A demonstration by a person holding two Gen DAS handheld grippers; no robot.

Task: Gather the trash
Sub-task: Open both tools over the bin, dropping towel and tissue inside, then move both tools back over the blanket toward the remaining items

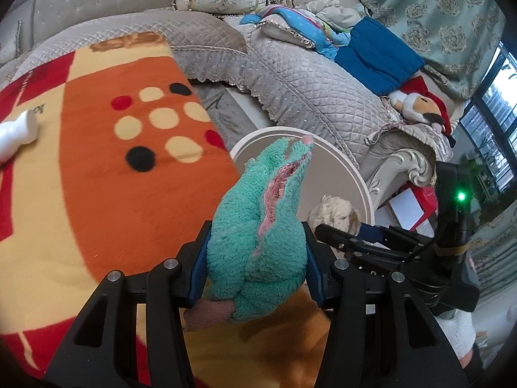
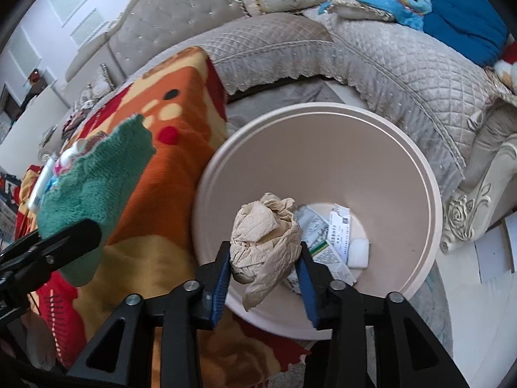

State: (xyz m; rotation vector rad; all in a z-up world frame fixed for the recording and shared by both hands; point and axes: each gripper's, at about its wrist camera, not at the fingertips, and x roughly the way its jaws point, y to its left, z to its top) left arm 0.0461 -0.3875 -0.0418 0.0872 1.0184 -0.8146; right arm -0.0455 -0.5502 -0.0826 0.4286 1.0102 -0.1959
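My left gripper (image 1: 257,245) is shut on a fluffy teal cloth (image 1: 255,213) with a pink seam, held over the orange blanket next to the beige bin (image 1: 342,158). The cloth's tip reaches across the bin's rim. My right gripper (image 2: 265,258) hangs over the bin's (image 2: 429,194) mouth with a crumpled beige paper ball (image 2: 265,232) between its blue pads, touching both. That paper ball (image 1: 336,213) and the right gripper's dark finger also show in the left wrist view. Flattened cartons (image 2: 332,236) and a white lump (image 2: 358,252) lie in the bin.
An orange, red and cream blanket (image 1: 97,177) covers the surface left of the bin, with a white bottle (image 1: 16,132) lying on it. A quilted grey sofa (image 1: 307,90) curves behind, carrying cushions, a blue quilt (image 1: 378,61) and a plush toy (image 1: 416,103).
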